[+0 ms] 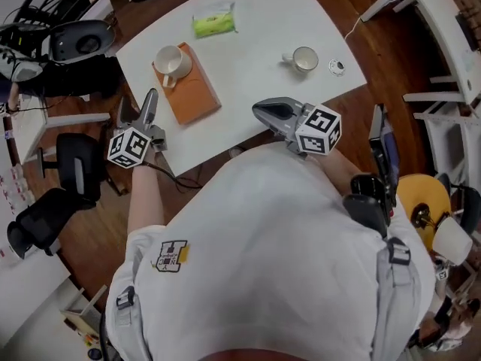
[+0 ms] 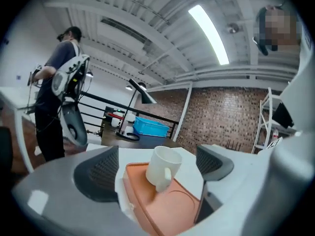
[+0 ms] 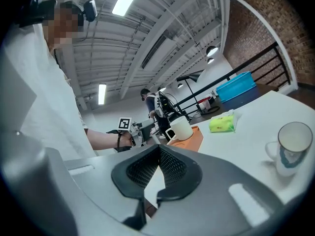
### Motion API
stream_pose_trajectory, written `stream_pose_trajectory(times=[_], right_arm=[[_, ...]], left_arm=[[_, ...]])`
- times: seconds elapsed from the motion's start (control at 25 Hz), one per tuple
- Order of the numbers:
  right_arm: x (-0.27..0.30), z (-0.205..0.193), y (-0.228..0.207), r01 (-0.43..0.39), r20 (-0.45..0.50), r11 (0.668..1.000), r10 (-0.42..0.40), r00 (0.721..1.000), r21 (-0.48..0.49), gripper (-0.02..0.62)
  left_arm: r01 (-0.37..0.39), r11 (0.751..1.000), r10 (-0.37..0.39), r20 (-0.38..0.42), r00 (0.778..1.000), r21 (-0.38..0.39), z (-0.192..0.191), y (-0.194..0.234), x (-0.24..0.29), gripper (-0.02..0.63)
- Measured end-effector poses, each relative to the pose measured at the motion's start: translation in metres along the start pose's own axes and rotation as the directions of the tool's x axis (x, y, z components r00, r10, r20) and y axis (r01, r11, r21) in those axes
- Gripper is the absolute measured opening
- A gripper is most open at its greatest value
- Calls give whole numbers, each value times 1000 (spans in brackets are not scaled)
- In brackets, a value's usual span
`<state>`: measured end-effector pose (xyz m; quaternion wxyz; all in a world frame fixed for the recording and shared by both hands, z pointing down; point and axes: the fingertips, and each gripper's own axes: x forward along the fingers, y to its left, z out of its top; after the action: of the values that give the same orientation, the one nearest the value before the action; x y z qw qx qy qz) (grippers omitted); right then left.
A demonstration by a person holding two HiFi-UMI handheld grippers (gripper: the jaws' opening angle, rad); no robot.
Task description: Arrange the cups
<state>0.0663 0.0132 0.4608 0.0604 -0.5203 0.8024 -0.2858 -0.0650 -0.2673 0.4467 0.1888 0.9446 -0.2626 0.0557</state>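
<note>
The left tongs [image 1: 138,101] [image 2: 157,167] are wide open, and nothing is held in them. Looking along them, a white cup [image 1: 171,61] [image 2: 165,167] shows in the gap between the two jaws. It is a little way past the tips, and the jaws do not touch it. The cup stands upright with its handle turned back toward these tongs. It sits on the far end of an orange tray [image 1: 194,96] [image 2: 170,210]. The near end of the tray lies just in front of the left tongs.

The right tongs [image 1: 263,113] [image 3: 158,163] are shut tight, with their two dark pads pressed together and nothing between them. They are held over the near edge of the white table [image 1: 255,74], well apart from the left tongs. Ahead of them and off to their right, well away, a second cup [image 1: 304,59] [image 3: 293,146] stands upright on the bare table. A small round thing [image 1: 337,67] lies just beside that cup, on the side away from the tongs. Far ahead of the right tongs, near the table's far edge, lies a green packet [image 1: 213,22] [image 3: 221,125]. It is past the tray and the white cup.
</note>
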Motion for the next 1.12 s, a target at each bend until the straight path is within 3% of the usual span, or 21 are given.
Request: stream_pose_trajectory(times=[0.16,0.4,0.6,1.12], right_arm=[[14,-7,1,-36,-34,999,36,999,9,0],[34,-24,9,-80,-83,997,82,993,24,0],[49,-42,8,-89,-131,995,93,987,37,0],[51,-100,-30,35,-236,996,-14,972,82,0]], left_arm=[[-26,991,25,-9,1000,-129,-33,-10,-37,359],[-48,980,28,-105,994,-192,-95,-32,-74,195],[-69,978,27,-213,977,-194,-148,-45,-89,0],[45,983,-125,-464,877,-179,-244,-77,-67,0]])
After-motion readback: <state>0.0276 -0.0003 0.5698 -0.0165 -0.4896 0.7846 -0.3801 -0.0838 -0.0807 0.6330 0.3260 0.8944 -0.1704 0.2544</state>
